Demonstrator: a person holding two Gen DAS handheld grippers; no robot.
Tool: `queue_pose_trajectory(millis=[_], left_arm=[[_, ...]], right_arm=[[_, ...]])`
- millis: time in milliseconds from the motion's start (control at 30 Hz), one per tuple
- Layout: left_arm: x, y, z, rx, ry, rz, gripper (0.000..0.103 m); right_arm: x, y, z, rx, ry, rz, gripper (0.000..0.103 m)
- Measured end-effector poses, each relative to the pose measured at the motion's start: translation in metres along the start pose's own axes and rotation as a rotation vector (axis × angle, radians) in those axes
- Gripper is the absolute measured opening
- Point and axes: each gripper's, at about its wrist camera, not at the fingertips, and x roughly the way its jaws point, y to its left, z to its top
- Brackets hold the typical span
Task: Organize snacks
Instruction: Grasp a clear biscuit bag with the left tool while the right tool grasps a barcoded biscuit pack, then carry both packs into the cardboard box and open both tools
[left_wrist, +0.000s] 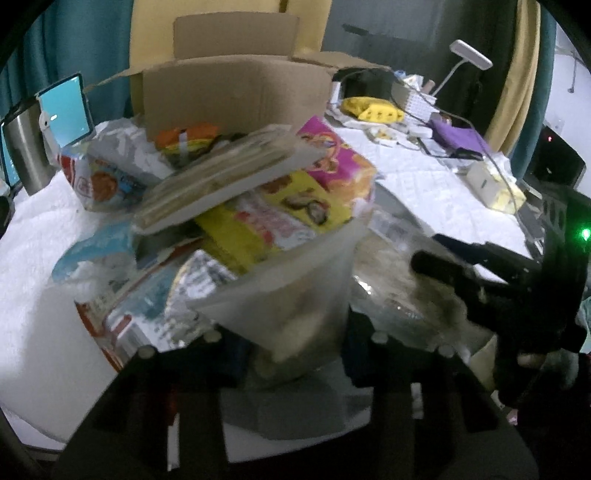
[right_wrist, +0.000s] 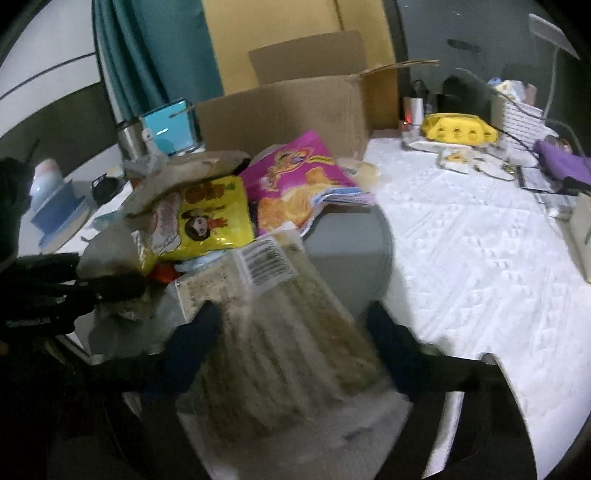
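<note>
A heap of snack packs fills a grey bin (right_wrist: 347, 240): a yellow pack (right_wrist: 210, 218), a pink pack (right_wrist: 295, 177) and a flat beige box (left_wrist: 221, 177) on top. My left gripper (left_wrist: 291, 343) is shut on a frosted translucent bag (left_wrist: 295, 295) at the near side of the heap. My right gripper (right_wrist: 295, 325) has its fingers on both sides of a clear pack of beige biscuit sticks (right_wrist: 288, 332), which carries a barcode label. The right gripper also shows in the left wrist view (left_wrist: 480, 280), at the right of the heap.
An open cardboard box (left_wrist: 236, 92) stands behind the heap. A white quilted cloth (right_wrist: 461, 240) covers the table. A yellow toy (right_wrist: 458, 129), a purple item (right_wrist: 565, 162), a lamp, cables, a steel flask (left_wrist: 26, 155) and a blue screen (left_wrist: 66, 110) stand around the edges.
</note>
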Motion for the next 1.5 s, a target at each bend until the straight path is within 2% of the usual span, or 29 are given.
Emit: queue_pose_trajectory(millis=[33,100,233,267,300,333,367,400,533,633,700,767,833,900,1033,1267,1500], left_arm=[[-0.002,-0.003,0.000,0.001,-0.004,-0.008,0.040],[-0.005,-0.009,0.000,0.006,-0.011,-0.022,0.040],[-0.008,-0.016,0.004,0.016,-0.018,-0.028,0.040],[-0.009,-0.017,0.004,0.013,-0.018,-0.026,0.040],[-0.010,-0.016,0.005,0.010,-0.017,-0.026,0.040],[-0.013,-0.016,0.005,0.007,-0.018,-0.026,0.040],[-0.015,-0.016,0.005,0.008,-0.021,-0.025,0.040],[-0.020,-0.015,0.005,0.010,-0.029,-0.022,0.040],[-0.033,-0.003,0.006,-0.010,-0.057,-0.004,0.040],[-0.039,0.008,0.008,-0.032,-0.070,-0.004,0.040],[-0.041,0.012,0.010,-0.038,-0.076,-0.010,0.040],[-0.042,0.014,0.014,-0.036,-0.081,-0.021,0.040],[-0.044,0.015,0.019,-0.034,-0.088,-0.032,0.040],[-0.047,0.017,0.026,-0.028,-0.096,-0.049,0.040],[-0.053,0.019,0.046,-0.003,-0.136,-0.069,0.040],[-0.052,0.033,0.081,0.001,-0.178,-0.092,0.040],[-0.050,0.047,0.115,0.016,-0.222,-0.102,0.040]], right_arm=[[-0.004,-0.004,0.000,0.012,-0.003,0.020,0.036],[-0.009,-0.005,0.000,0.004,-0.008,0.025,0.016],[-0.013,-0.007,0.001,0.002,-0.007,0.021,0.018],[-0.013,-0.008,0.004,0.008,0.002,0.014,0.024],[-0.013,-0.008,0.005,0.010,0.015,0.015,0.050],[-0.014,-0.007,0.007,0.010,0.026,0.033,0.087],[-0.017,-0.005,0.010,0.002,0.022,0.054,0.098],[-0.020,-0.001,0.011,-0.009,0.013,0.068,0.102],[-0.009,0.015,0.012,-0.061,0.052,0.074,0.102],[0.016,0.027,0.003,-0.108,0.144,0.056,0.103],[0.019,0.037,-0.001,-0.164,0.128,0.011,0.103],[0.020,0.039,-0.004,-0.167,0.110,-0.017,0.102],[0.015,0.035,-0.001,-0.131,0.094,-0.037,0.084],[0.010,0.027,0.006,-0.080,0.119,-0.006,0.082],[-0.007,0.020,0.018,-0.059,0.101,-0.020,0.080],[-0.040,0.019,0.062,-0.046,-0.013,-0.047,0.080],[-0.031,0.019,0.107,-0.064,-0.080,-0.062,0.081]])
